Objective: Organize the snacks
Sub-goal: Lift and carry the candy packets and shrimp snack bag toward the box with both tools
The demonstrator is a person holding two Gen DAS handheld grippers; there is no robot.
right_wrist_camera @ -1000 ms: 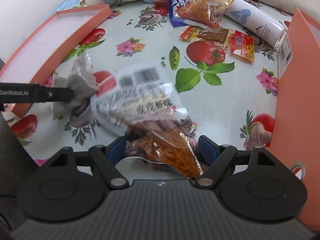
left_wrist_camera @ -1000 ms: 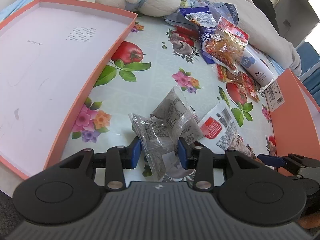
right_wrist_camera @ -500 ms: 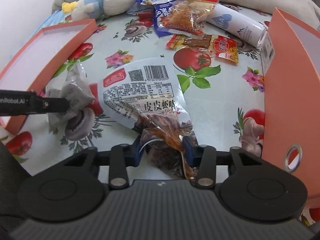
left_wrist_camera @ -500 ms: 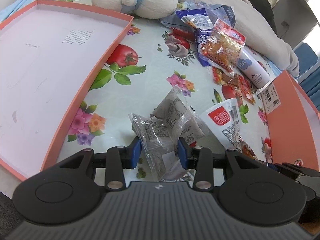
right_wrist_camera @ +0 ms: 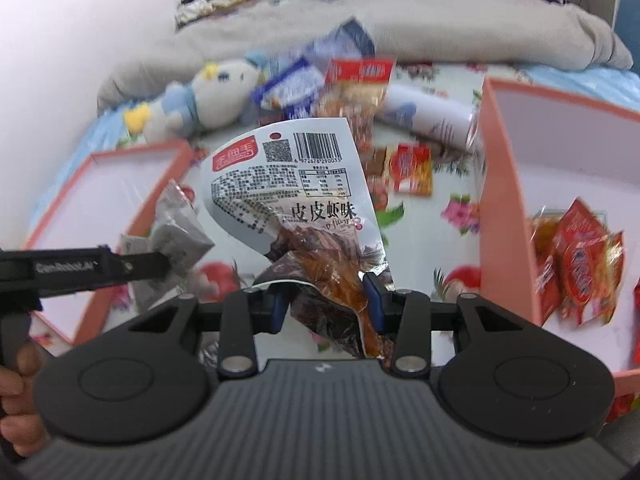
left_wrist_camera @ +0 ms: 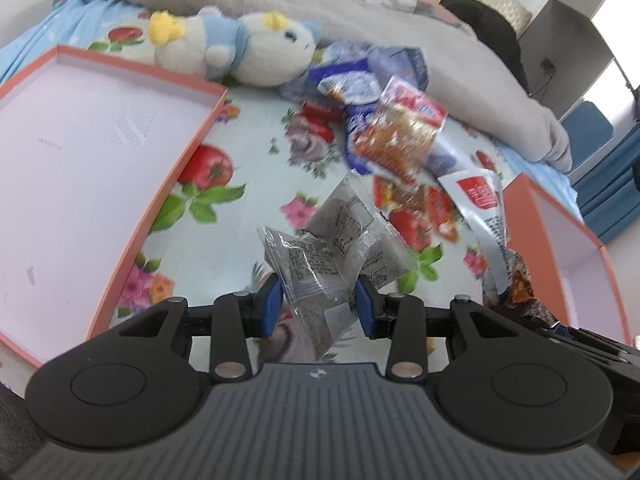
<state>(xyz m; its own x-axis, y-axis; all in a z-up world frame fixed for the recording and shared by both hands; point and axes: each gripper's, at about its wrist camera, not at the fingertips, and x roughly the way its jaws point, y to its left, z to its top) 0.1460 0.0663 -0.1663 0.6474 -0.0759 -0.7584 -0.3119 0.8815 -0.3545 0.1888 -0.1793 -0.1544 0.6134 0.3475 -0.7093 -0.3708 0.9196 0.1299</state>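
My left gripper (left_wrist_camera: pixel 318 306) is shut on two grey snack packets (left_wrist_camera: pixel 332 252) and holds them above the flowered tablecloth. My right gripper (right_wrist_camera: pixel 326 304) is shut on a white and brown snack bag (right_wrist_camera: pixel 288 184) with a barcode, lifted off the cloth. That bag also shows in the left wrist view (left_wrist_camera: pixel 484 208). The grey packets and the left gripper show in the right wrist view (right_wrist_camera: pixel 176 232). An empty pink box lid (left_wrist_camera: pixel 72 168) lies left. A pink box (right_wrist_camera: pixel 560 168) at right holds several red snack packs (right_wrist_camera: pixel 576 256).
More snacks lie at the back: an orange-red bag (left_wrist_camera: pixel 400 140), blue packets (left_wrist_camera: pixel 356 84), small red packs (right_wrist_camera: pixel 412 168) and a white tube (right_wrist_camera: pixel 428 116). A plush toy (left_wrist_camera: pixel 236 48) lies by the lid. A grey blanket (left_wrist_camera: pixel 400 28) lies behind.
Both grippers have risen and tilted up with their snacks. The right gripper closed on the white and brown bag and lifted it off the cloth.
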